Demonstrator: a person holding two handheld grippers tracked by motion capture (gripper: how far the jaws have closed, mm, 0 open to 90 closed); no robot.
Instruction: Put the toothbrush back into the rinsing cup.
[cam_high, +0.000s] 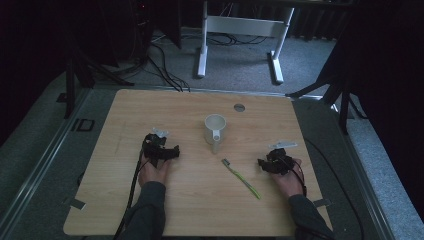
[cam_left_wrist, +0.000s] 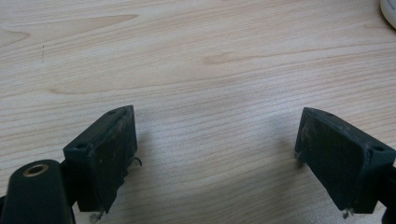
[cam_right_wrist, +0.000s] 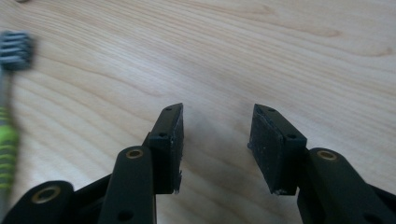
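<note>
A white mug (cam_high: 215, 129) stands upright near the middle of the wooden table (cam_high: 150, 107), its handle toward the person. A green and white toothbrush (cam_high: 241, 178) lies flat in front of the mug, bristle head (cam_right_wrist: 15, 50) pointing toward it. My left gripper (cam_high: 161, 149) rests on the table left of the mug, jaws wide open over bare wood (cam_left_wrist: 217, 140). My right gripper (cam_high: 272, 164) rests right of the toothbrush, jaws open with nothing between them (cam_right_wrist: 217, 123). The mug's edge (cam_left_wrist: 388, 9) shows at the top right corner of the left gripper view.
A round grey grommet (cam_high: 239, 107) sits in the table's far edge. Beyond the table stand a white desk frame (cam_high: 240, 30) and black cables (cam_high: 165, 70) on grey carpet. Cables trail from both grippers along the person's forearms.
</note>
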